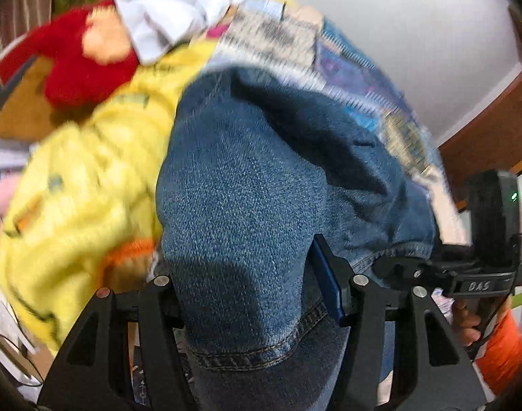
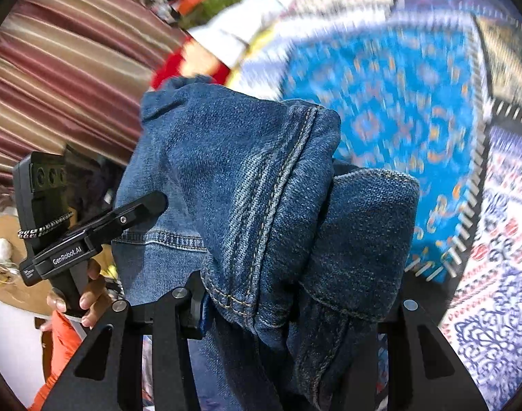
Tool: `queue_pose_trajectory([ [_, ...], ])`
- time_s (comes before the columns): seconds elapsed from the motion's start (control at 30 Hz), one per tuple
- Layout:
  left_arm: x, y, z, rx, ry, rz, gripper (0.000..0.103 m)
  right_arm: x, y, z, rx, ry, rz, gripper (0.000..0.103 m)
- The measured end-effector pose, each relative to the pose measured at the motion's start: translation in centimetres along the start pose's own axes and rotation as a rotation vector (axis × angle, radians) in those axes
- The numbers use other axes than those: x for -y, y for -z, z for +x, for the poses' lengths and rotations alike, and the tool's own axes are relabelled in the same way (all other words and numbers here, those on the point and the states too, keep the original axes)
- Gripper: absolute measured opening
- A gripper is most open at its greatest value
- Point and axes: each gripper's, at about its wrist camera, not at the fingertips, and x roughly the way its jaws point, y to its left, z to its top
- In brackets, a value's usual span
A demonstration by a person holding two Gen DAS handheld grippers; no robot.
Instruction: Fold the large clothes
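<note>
A pair of blue denim jeans [image 1: 247, 185] fills the left wrist view, bunched and draped over my left gripper [image 1: 257, 294], which is shut on a thick fold near a stitched hem. In the right wrist view the same jeans [image 2: 247, 185] hang bunched over my right gripper [image 2: 295, 308], which is shut on folds with seams and hems. The jeans are lifted above the patterned bedspread [image 2: 398, 96]. Each gripper shows in the other's view: the right one [image 1: 483, 274] at the right edge, the left one [image 2: 72, 239] at the left.
A yellow printed garment [image 1: 89, 178], a red plush toy [image 1: 82, 61] and a white cloth [image 1: 171, 20] lie on the bed behind the jeans. Striped curtains [image 2: 65, 68] hang at the left. A white wall [image 1: 415, 34] and brown wooden trim [image 1: 494, 130] stand at the right.
</note>
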Motion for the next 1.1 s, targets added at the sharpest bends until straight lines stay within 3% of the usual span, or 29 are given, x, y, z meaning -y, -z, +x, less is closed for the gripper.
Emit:
queue_pose_trajectory([
  [0.1, -1.1, 1.5, 2.2, -0.013, -0.022, -0.011, 0.061, 0.5, 0.1, 1.9, -0.035, 0.04, -0.04, 0.047],
  [0.2, -1.7, 2.3, 2.5, 0.035, -0.031, 0.005, 0.07, -0.3, 0.2, 2.3, -0.043, 0.09, -0.119, 0.055],
  [0.27, -1.5, 3.0, 2.6, 0.057, -0.082, 0.046, 0.078, -0.4, 0.0, 2.1, -0.046, 0.123, -0.156, 0.067],
  [0.37, -1.1, 4.0, 2.3, 0.094, -0.136, 0.118, 0.082, 0.4, 0.9, 1.1, -0.029, 0.164, -0.185, 0.083],
  [0.47, -0.6, 5.4, 1.2, 0.133, -0.182, 0.155, 0.083, 1.7, 2.1, -0.2, -0.041, 0.136, -0.168, 0.085],
  [0.6, -0.1, 6.5, -0.4, 0.153, -0.258, 0.221, 0.084, 1.7, 3.7, -2.6, -0.014, 0.183, -0.195, 0.086],
  [0.77, 0.6, 5.6, -2.7, 0.182, -0.343, 0.279, 0.084, -0.5, 4.4, -5.9, 0.076, 0.321, -0.322, 0.086],
  [0.9, 0.6, 3.1, -3.5, 0.216, -0.37, 0.274, 0.085, -2.3, 3.9, -7.5, 0.16, 0.307, -0.375, 0.086],
  [1.1, 0.0, -2.4, 0.6, 0.152, -0.391, 0.236, 0.085, -5.3, 1.2, -5.5, 0.238, 0.283, -0.435, 0.086],
])
